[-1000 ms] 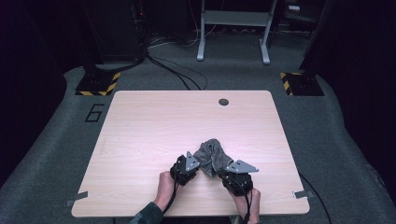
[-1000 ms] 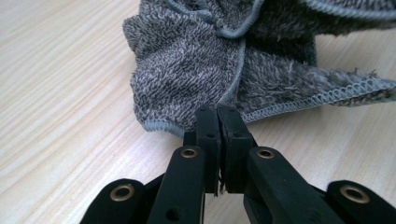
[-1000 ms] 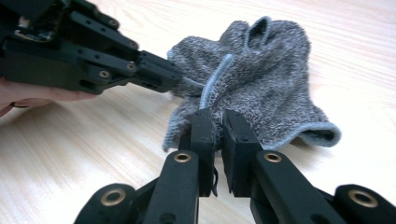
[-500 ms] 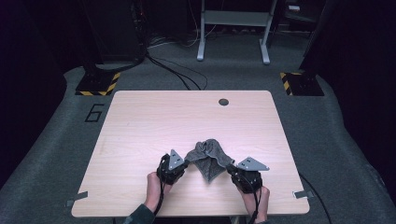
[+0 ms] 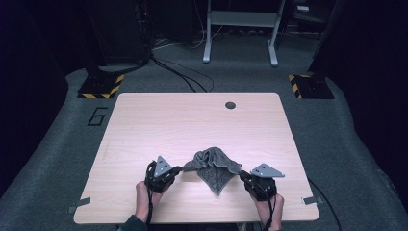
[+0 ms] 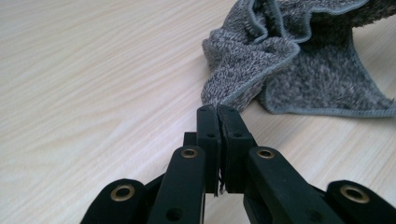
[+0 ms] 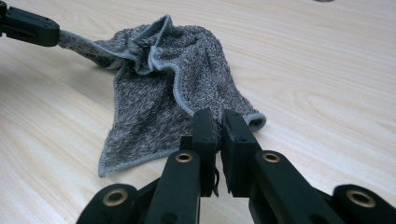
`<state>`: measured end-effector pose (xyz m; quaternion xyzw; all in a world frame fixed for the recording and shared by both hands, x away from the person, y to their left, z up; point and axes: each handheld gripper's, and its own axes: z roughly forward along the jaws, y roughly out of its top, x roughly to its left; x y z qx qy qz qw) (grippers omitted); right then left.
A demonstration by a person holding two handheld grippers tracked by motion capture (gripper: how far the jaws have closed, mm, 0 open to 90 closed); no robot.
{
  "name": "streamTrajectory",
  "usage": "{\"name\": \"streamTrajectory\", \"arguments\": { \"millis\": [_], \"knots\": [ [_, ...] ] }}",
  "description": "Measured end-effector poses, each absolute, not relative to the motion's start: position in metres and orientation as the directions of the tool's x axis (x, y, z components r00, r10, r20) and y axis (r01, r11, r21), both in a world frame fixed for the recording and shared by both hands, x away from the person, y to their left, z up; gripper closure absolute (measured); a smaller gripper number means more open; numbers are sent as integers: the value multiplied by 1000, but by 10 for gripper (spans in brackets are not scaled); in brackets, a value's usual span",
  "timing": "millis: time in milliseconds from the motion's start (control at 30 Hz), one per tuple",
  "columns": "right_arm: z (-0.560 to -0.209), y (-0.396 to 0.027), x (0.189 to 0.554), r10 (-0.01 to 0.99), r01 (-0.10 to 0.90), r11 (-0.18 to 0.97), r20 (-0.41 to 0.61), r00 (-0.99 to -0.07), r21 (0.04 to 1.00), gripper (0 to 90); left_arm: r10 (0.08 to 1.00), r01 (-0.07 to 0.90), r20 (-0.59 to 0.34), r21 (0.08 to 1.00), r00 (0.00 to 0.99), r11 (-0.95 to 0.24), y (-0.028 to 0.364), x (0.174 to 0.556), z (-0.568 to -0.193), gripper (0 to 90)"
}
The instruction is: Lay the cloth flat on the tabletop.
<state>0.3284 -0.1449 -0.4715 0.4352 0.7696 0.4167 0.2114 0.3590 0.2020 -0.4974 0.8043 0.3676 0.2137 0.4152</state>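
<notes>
A small grey towel [image 5: 211, 166] lies bunched on the wooden table [image 5: 192, 120] near its front edge. My left gripper [image 5: 177, 169] is shut on the towel's left corner, and the towel [image 6: 280, 60] stretches away from the tip of my left gripper [image 6: 217, 112]. My right gripper [image 5: 242, 175] is shut on the towel's right corner. From it the towel [image 7: 159, 93] spreads back toward the left gripper's jaw tip [image 7: 30, 28], and my right gripper [image 7: 215, 117] pinches the cloth edge. One corner hangs down toward the table front between the two grippers.
A dark round hole [image 5: 230, 105] sits near the table's far edge. Beyond the table stand a metal frame [image 5: 240, 29], floor cables [image 5: 178, 72] and two yellow-and-black striped bases [image 5: 101, 85]. A painted 6 [image 5: 97, 116] marks the carpet at the left.
Both grippers have drawn apart, the left one further to the left, and the towel has been pulled out wider between them.
</notes>
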Motion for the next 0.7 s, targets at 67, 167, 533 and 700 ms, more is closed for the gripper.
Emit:
{"name": "streamTrajectory", "arguments": {
  "millis": [67,167,533,700],
  "knots": [
    [-477,-144,330,841,501,273,50,-539,821,841,770,432,23,817,638,-383,206,358,-501,876],
    [-482,-141,332,834,507,286,49,-549,813,824,768,440,19,811,641,-387,206,358,-506,861],
    [-483,-133,329,847,512,307,15,-532,802,311,776,439,59,796,628,-416,201,356,-503,297],
    [-482,-121,330,821,493,339,4,-571,801,224,758,433,33,804,651,-406,196,364,-500,219]
  ]
}}
